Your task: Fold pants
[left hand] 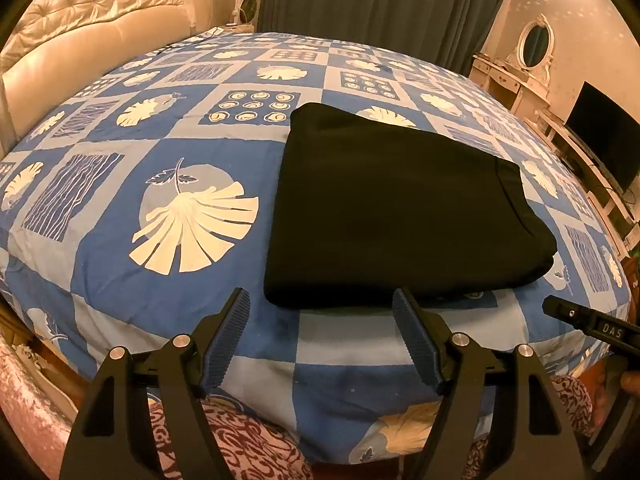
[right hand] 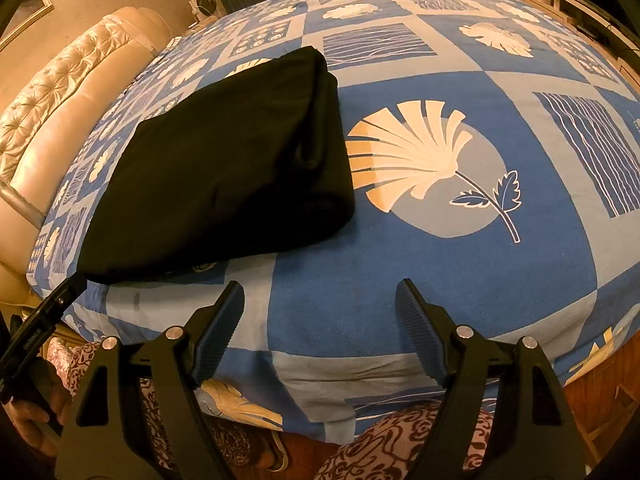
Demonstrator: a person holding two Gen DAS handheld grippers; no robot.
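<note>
The black pants [left hand: 400, 208] lie folded into a compact stack on the blue patterned bedspread [left hand: 168, 152]. My left gripper [left hand: 322, 300] is open and empty, just in front of the stack's near edge, above the bed's front edge. In the right wrist view the folded pants [right hand: 224, 168] lie to the upper left. My right gripper [right hand: 320, 292] is open and empty over bare bedspread [right hand: 460, 280], to the right of the stack. The right gripper's tip shows in the left wrist view [left hand: 588, 320]; the left one shows at the left edge of the right wrist view [right hand: 44, 320].
A tufted cream headboard [left hand: 80, 40] stands at the bed's left. Dark curtains [left hand: 380, 0] hang behind. A white dresser with an oval mirror [left hand: 532, 44] and a TV [left hand: 604, 136] stand at the right. The person's patterned clothing [left hand: 240, 440] shows below the bed's front edge.
</note>
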